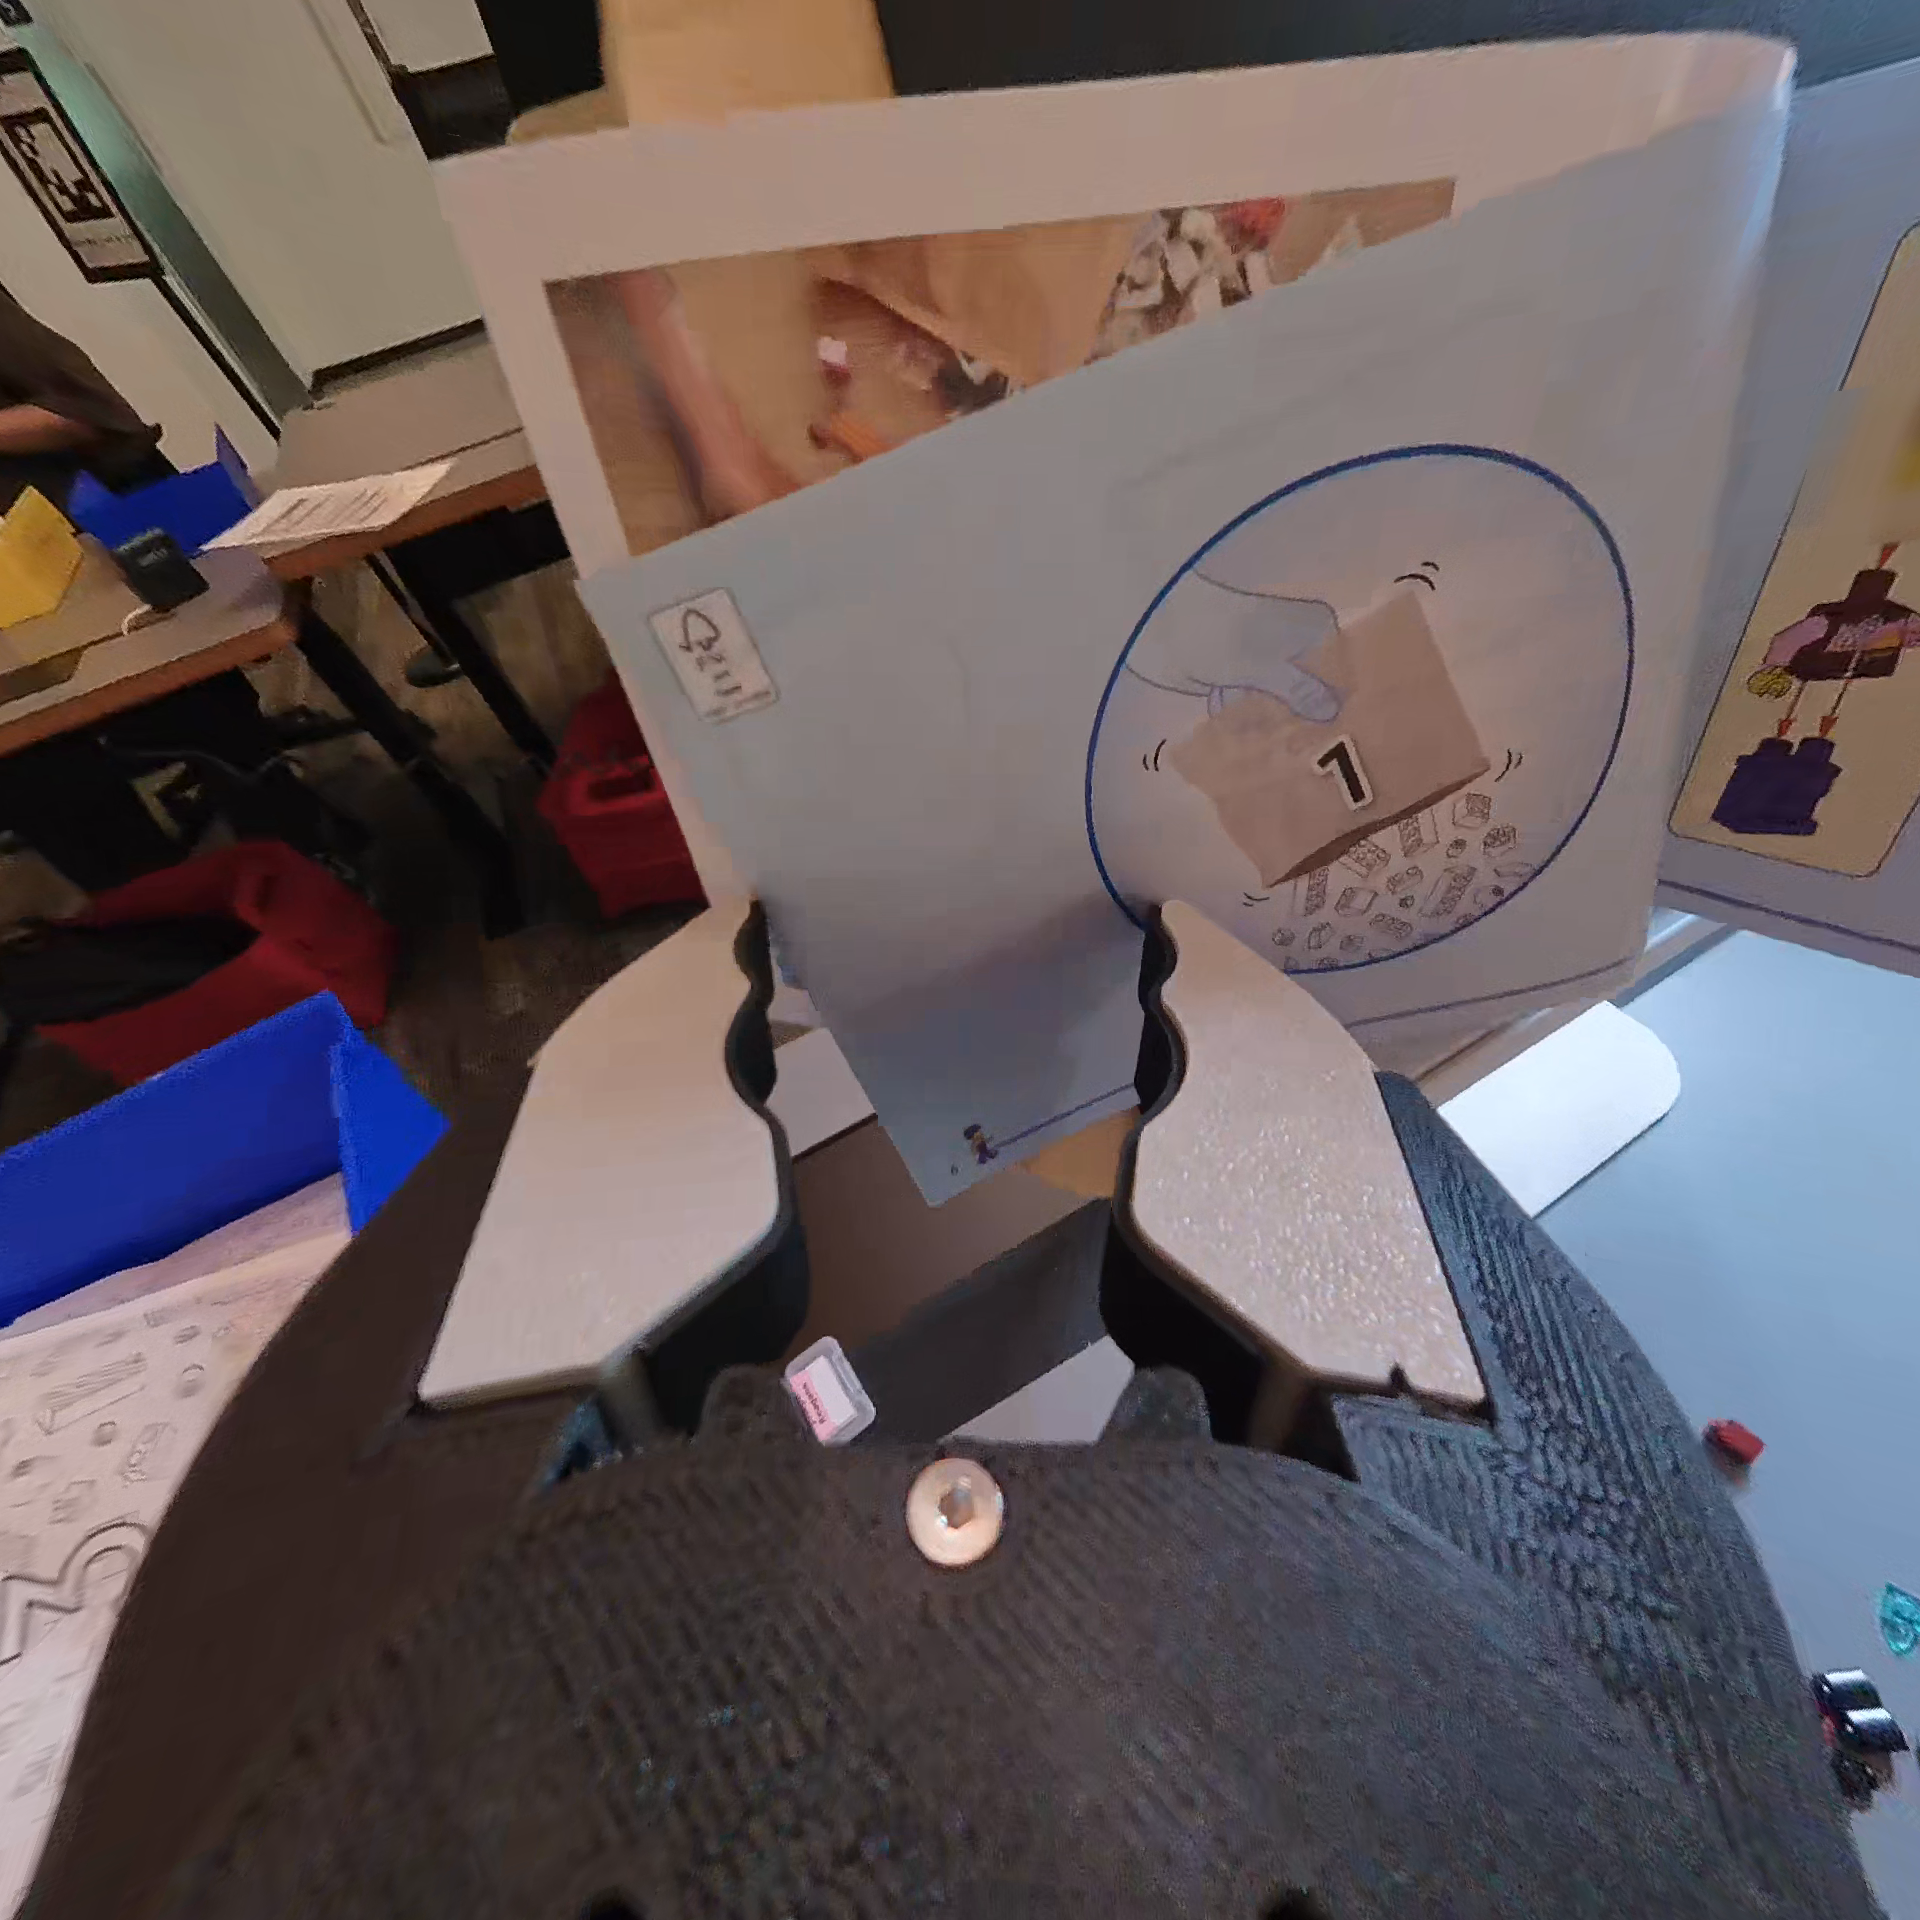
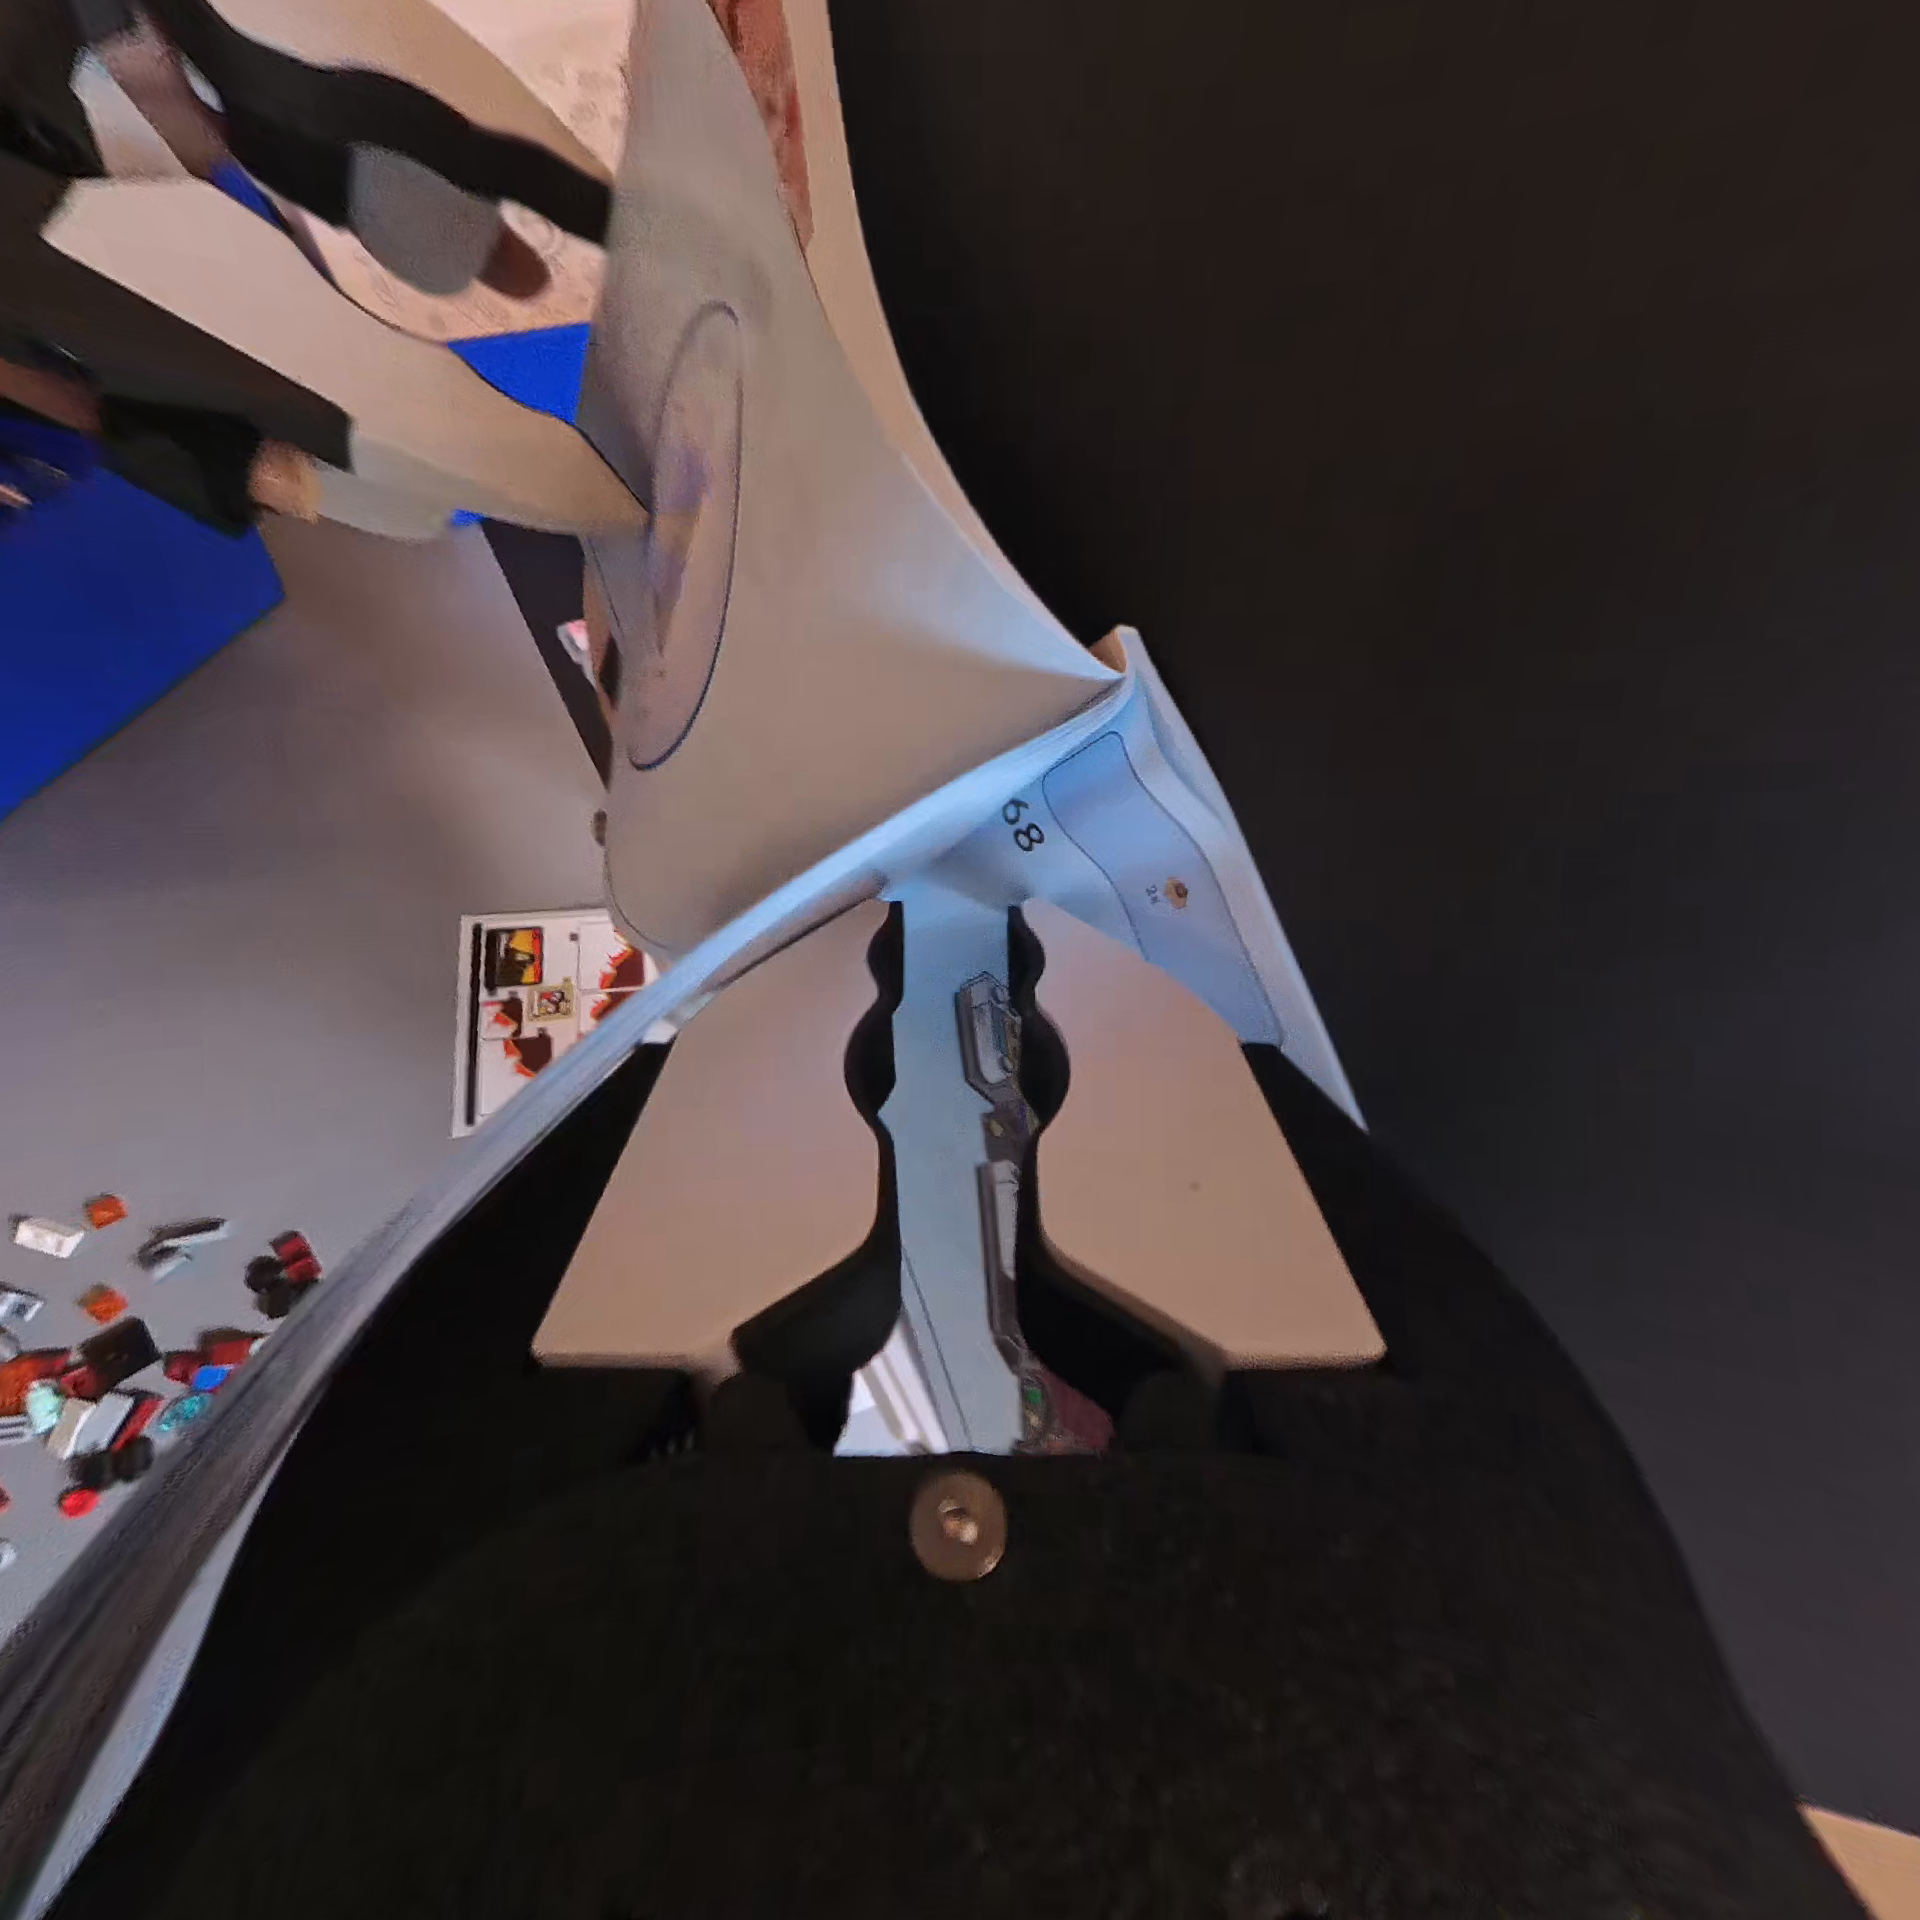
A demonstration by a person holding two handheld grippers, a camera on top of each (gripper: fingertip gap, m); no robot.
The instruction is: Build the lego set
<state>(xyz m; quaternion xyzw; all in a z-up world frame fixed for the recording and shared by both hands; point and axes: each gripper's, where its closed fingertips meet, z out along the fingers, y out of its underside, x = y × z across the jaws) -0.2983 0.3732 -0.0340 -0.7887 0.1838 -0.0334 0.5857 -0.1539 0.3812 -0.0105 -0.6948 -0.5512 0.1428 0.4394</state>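
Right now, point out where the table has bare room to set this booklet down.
Bare grey tabletop lies between the blue bin, the sticker sheet and the loose bricks. The bricks' corner is crowded. More bare tabletop shows right of the left tongs.

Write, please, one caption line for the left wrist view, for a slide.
Left gripper open around a loose page of the instruction booklet, blue bin at left.

Left claw [image 1: 956, 1039] with fingers spread wide; a pale blue booklet page [image 1: 987, 748] stands between them, its lower corner in the gap, neither pad visibly pressing it. Further pages [image 1: 1039, 156] fan behind. Blue bin [image 1: 187, 1132] at left; small bricks [image 1: 1860, 1714] on the grey bench [image 1: 1766, 1195] at right.
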